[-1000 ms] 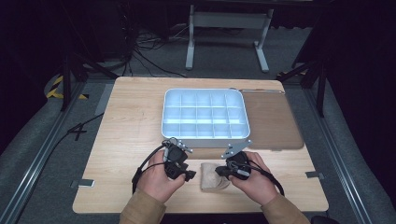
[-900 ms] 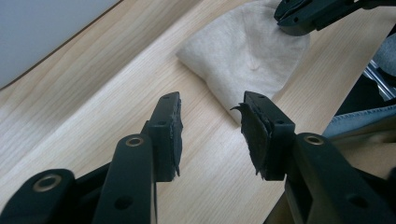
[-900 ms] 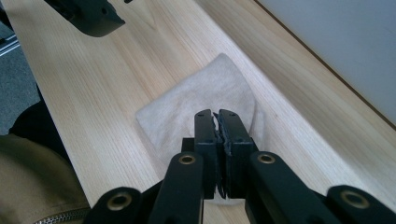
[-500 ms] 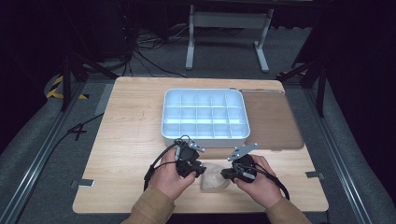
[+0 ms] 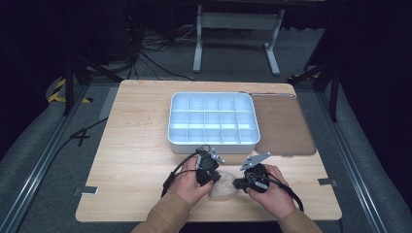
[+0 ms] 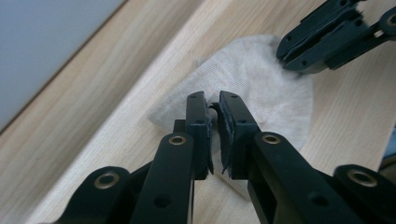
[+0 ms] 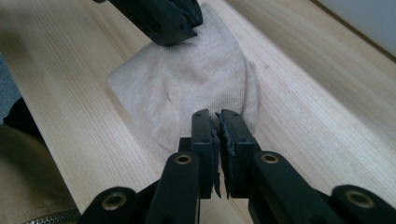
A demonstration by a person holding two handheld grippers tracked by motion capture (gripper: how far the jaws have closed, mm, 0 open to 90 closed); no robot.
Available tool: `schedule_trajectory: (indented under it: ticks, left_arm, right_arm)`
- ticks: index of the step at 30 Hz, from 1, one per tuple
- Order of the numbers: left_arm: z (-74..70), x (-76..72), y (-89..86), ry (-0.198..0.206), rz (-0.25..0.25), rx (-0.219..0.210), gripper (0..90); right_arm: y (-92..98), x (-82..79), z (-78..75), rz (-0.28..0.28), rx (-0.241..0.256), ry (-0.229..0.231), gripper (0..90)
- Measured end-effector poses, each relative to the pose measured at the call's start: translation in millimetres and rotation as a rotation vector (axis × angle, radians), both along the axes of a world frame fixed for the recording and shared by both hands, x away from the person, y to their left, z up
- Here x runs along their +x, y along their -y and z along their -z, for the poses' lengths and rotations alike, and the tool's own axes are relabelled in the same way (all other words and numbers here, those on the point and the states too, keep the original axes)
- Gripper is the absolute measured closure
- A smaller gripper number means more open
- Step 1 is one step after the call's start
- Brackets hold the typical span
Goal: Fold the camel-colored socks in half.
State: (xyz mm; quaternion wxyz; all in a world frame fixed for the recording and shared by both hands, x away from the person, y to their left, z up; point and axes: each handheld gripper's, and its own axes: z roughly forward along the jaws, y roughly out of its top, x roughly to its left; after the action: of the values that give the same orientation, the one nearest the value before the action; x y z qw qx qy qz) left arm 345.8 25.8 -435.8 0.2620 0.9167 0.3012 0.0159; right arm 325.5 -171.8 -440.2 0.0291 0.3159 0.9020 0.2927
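- Since a second ago I have drawn both hands closer together: my left gripper (image 6: 214,106) is nearly shut, pinching an edge of the small beige woven cloth (image 6: 261,88) lying between the fingers.
- My right gripper (image 7: 215,122) is nearly shut, gripping the cloth's opposite edge; I judge a fold or lift comes next.
- Beyond the fingertips the white compartmented plastic tray (image 5: 213,121) waits.

One cloth (image 5: 224,190), one compartment tray (image 5: 213,121), one brown mat (image 5: 283,126) and two grippers are counted on one table (image 5: 136,141).

A white compartment tray (image 5: 213,119) sits at the surface's (image 5: 136,136) centre; a brown mat (image 5: 283,124) lies at its 3 o'clock.
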Motion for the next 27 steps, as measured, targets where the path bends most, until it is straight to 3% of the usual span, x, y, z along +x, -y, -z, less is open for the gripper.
schedule_trajectory:
  ticks: [4, 9, 12, 16, 19, 22, 27]
  left_arm:
    - [5.4, 2.5, 0.4, -0.021, -0.003, 0.013, 83.2]
    - [4.1, 1.3, -0.6, -0.010, -0.004, 0.011, 81.2]
    - [-2.5, -2.4, -2.4, -0.004, 0.006, -0.016, 81.2]
    - [-12.6, -11.2, -3.1, -0.041, 0.035, -0.037, 84.0]
    - [-12.5, -16.3, 0.8, -0.071, 0.074, 0.003, 85.5]
    - [-3.5, -18.6, 6.5, -0.107, 0.113, 0.055, 86.7]
    - [5.0, -18.0, 8.0, -0.140, 0.136, 0.094, 88.5]
  right_arm:
    - [0.7, 1.5, 8.0, 0.004, -0.018, -0.009, 85.7]
    - [2.3, 2.8, 11.6, 0.010, -0.017, -0.016, 85.7]
    - [2.1, 2.5, 11.3, 0.006, -0.022, -0.013, 85.7]
    - [1.8, 3.1, 11.2, 0.006, -0.024, -0.017, 85.8]
    - [1.0, 3.5, 11.1, 0.008, -0.026, -0.019, 85.7]
    - [0.9, 3.8, 10.8, 0.009, -0.026, -0.027, 85.8]
    - [1.3, 4.7, 11.0, 0.009, -0.026, -0.034, 85.9]
